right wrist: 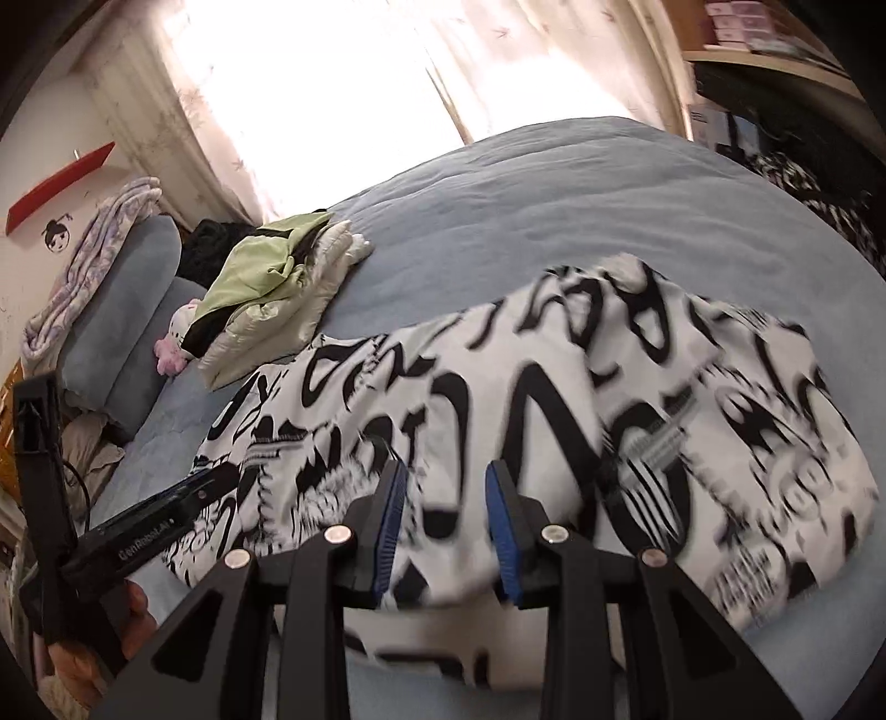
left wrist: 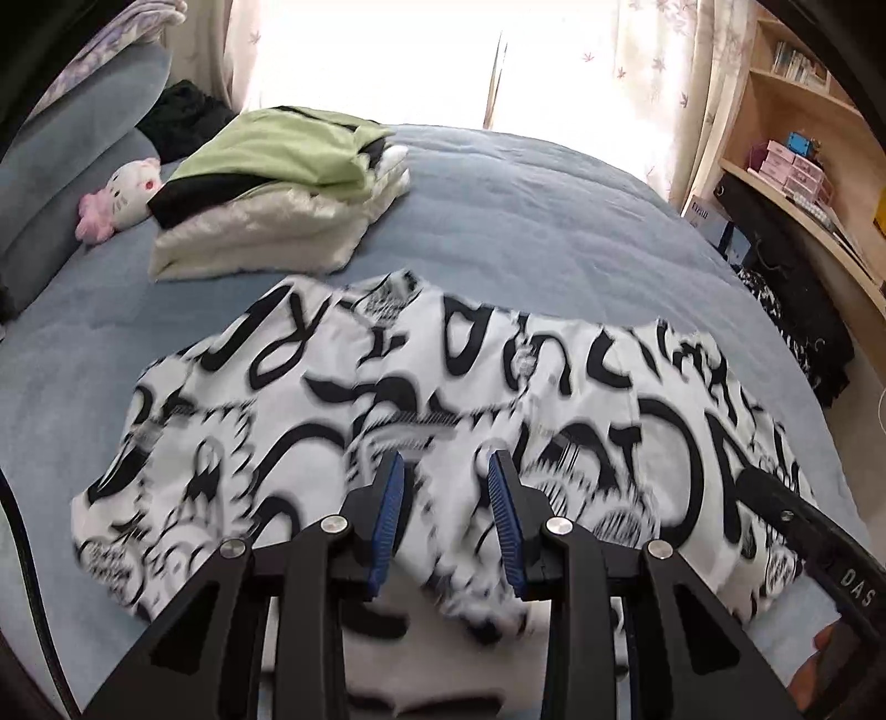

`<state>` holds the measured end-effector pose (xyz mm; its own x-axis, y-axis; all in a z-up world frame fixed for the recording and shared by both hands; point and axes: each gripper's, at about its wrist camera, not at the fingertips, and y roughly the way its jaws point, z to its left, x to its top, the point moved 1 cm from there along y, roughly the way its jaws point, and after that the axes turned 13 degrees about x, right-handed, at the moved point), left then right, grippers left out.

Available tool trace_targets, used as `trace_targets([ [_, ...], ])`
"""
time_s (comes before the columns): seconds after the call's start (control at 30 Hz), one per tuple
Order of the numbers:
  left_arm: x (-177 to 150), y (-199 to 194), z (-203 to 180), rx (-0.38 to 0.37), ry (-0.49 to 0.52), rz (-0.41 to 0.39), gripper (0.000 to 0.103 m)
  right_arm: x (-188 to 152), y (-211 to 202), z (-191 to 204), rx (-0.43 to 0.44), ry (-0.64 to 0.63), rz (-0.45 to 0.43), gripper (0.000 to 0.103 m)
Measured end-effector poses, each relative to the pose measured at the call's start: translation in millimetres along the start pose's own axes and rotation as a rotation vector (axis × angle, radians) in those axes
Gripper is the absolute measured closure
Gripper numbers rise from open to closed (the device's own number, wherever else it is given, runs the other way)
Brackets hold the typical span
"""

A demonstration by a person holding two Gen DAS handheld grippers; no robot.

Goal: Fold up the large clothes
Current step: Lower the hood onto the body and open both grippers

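Observation:
A white garment with bold black print (left wrist: 387,399) lies folded on the blue bed cover (left wrist: 526,221), blurred by motion. My left gripper (left wrist: 446,498) hovers over its near edge, blue pads apart and not pressing on the cloth seen through the gap. In the right wrist view the same garment (right wrist: 526,387) spreads under my right gripper (right wrist: 446,498), which is also open with nothing pinched. Each gripper shows in the other's view: the right gripper (left wrist: 786,509) at the garment's right side, the left gripper (right wrist: 166,515) at its left side.
A stack of folded clothes (left wrist: 277,188), green on cream, sits at the back left of the bed beside a pink and white plush toy (left wrist: 119,196) and blue pillows (left wrist: 83,138). Wooden shelves (left wrist: 803,138) and dark clothes (left wrist: 797,327) stand right of the bed. A curtained window (left wrist: 387,50) is behind.

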<state>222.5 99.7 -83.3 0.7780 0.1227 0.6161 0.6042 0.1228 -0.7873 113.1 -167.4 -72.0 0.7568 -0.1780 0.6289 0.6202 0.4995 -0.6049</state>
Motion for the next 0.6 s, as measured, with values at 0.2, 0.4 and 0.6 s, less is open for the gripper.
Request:
trace_targets([
  [0.2,9,40,-26,0.009,0.013,0.026,0.073,23,41,-3,-0.031,-0.020,-0.008,0.073],
  [0.4,-10,81,-34,0.047,0.045,0.093,0.073,10,76,-34,-0.088,0.016,0.049,0.073],
  [0.6,-18,87,-33,0.056,0.079,0.070,0.073,-6,69,-53,-0.112,0.003,0.060,0.073],
])
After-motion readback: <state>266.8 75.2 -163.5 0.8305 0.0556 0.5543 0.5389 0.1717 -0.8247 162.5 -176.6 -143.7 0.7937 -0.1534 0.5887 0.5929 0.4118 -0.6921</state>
